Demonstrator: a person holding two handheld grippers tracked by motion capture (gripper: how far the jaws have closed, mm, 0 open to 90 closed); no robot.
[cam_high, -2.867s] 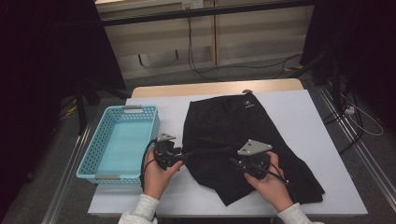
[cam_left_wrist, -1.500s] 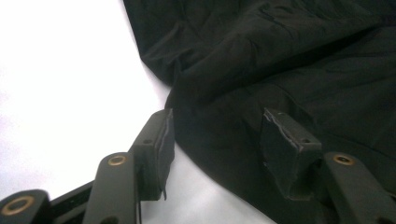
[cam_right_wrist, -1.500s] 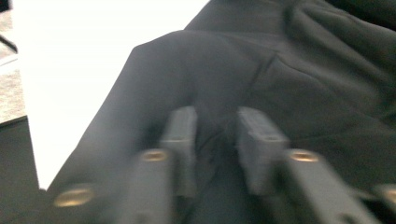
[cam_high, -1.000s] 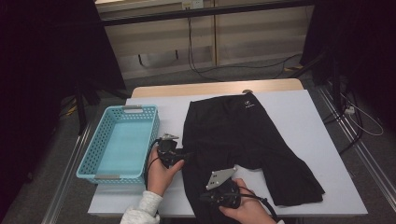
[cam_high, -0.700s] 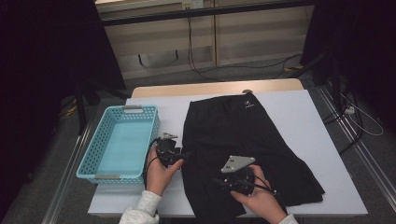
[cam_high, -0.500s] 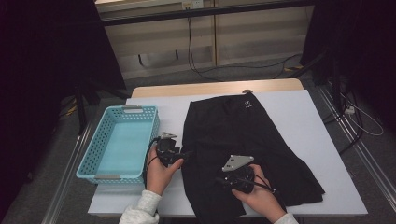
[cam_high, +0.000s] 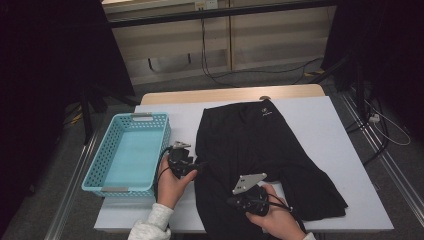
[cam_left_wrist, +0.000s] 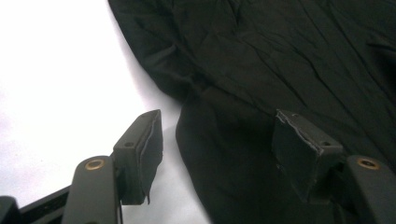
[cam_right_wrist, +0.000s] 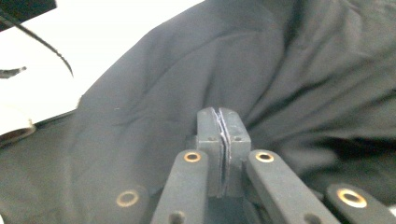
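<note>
A black garment (cam_high: 255, 140) lies spread on the white table (cam_high: 340, 130). My left gripper (cam_high: 201, 166) rests at the garment's left edge, open. In the left gripper view, that edge (cam_left_wrist: 280, 60) runs between the wide-apart jaws of the left gripper (cam_left_wrist: 219, 144), and no pad presses on it. These jaws have opened a little further in the last second. My right gripper (cam_high: 231, 201) sits on the garment's near part, pointing left. Its jaws have just closed. In the right gripper view, the pads of the right gripper (cam_right_wrist: 223, 126) meet on a pinch of the cloth (cam_right_wrist: 163, 84), and folds radiate from them.
A turquoise plastic basket (cam_high: 95, 170) stands empty at the table's left, just beside my left hand. Bare white tabletop lies right of the garment. Cables run across the floor beyond the table's far edge.
The right hand came from the garment's right side to its near middle, then shifted slightly right. The left hand stayed at the garment's left edge.
</note>
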